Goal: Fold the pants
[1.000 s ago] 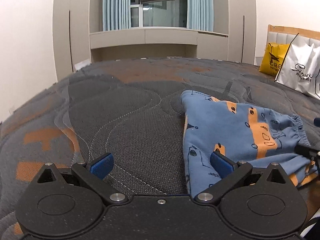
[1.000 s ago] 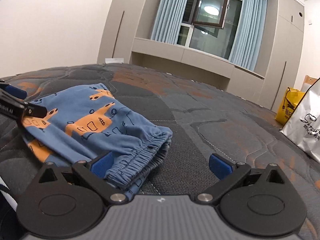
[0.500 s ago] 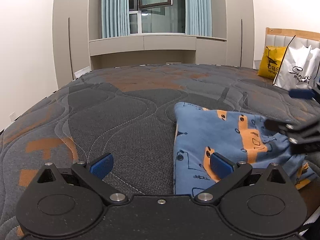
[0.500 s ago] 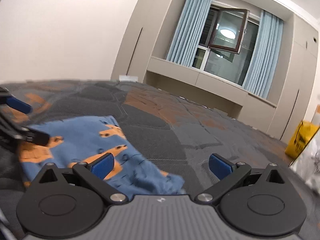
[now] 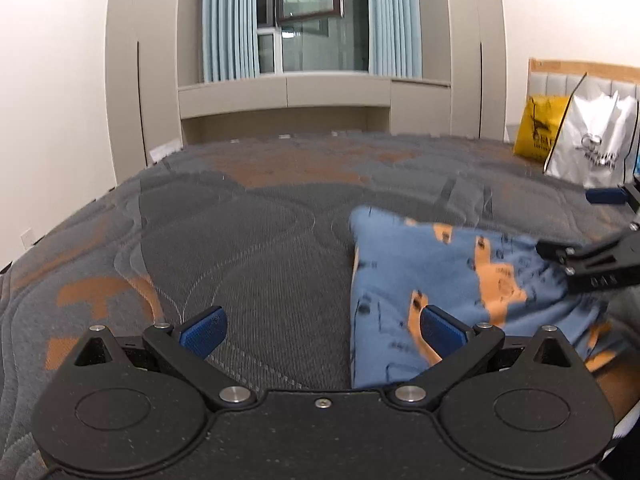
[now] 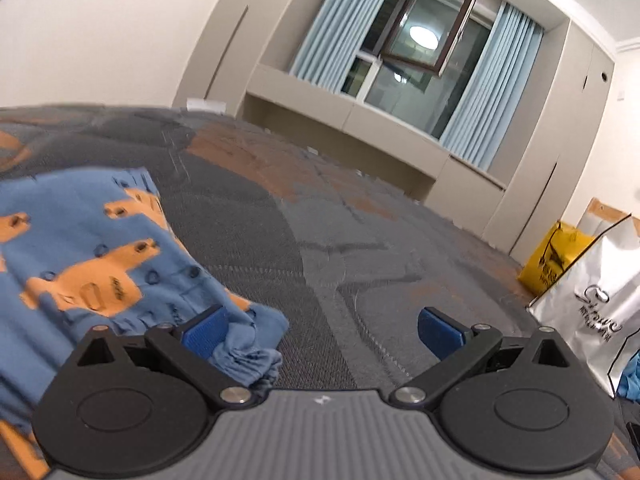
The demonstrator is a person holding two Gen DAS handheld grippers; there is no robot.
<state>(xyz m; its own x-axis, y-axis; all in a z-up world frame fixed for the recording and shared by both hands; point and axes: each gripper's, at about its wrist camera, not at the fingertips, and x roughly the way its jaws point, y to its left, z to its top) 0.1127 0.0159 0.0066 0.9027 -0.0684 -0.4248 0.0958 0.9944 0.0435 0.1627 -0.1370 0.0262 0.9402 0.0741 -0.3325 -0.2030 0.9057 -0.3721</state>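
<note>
Pants: we see blue fabric pants with orange animal shapes (image 5: pixel 448 276), folded into a compact bundle; the gathered elastic waistband (image 6: pixel 252 360) bunches at one end, and the picture is blurred there
Where they lie: on the grey quilted bedspread with orange patches (image 5: pixel 248 248), to the right of our left gripper and to the left of our right one
Left gripper (image 5: pixel 322 326): our blue-padded fingers stand wide apart with nothing between them; the right pad overlaps the pants' edge in the view, and we cannot tell if it touches
Right gripper (image 6: pixel 322 326): spread wide, empty; its left pad sits by the waistband
Around: a yellow bag (image 6: pixel 560 256) and a white shopping bag (image 6: pixel 596 300) side by side at the headboard end, well apart from the pants
In the way: nothing lies on the pants
</note>
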